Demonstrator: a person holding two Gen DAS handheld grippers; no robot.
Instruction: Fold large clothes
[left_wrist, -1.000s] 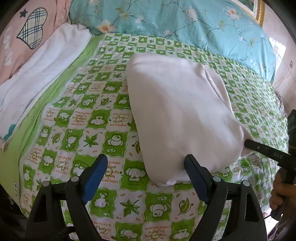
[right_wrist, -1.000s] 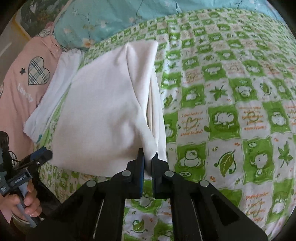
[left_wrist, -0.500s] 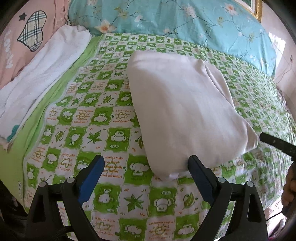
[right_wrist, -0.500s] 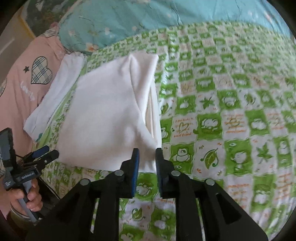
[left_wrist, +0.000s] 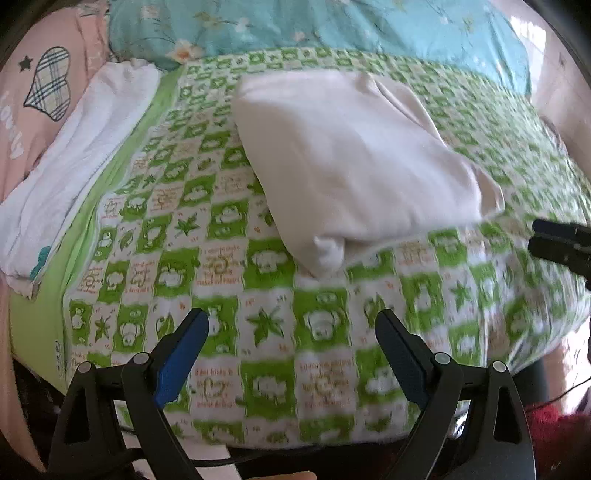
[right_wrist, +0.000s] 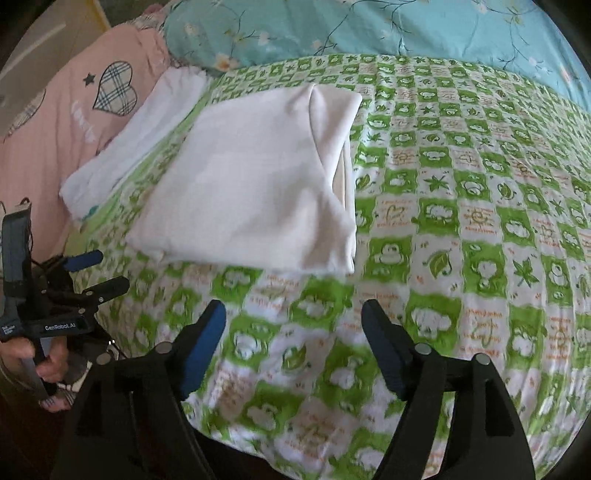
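Left wrist view, left gripper (left_wrist: 291, 325) jaws spread wide and empty, folded white garment (left_wrist: 354, 162) on the green checked bedsheet (left_wrist: 221, 258) beyond it, right wrist view, right gripper (right_wrist: 293, 319) jaws likewise apart, garment (right_wrist: 251, 184) ahead, untouched.

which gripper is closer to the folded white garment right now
Roughly equal, perhaps the right. Right gripper sits open just short of the folded white garment; left gripper is open too, short of its corner.

Bare bedsheet (right_wrist: 461, 229) lies open right of the folded garment (right_wrist: 251, 184); a white towel (right_wrist: 140, 144) crowds its left.
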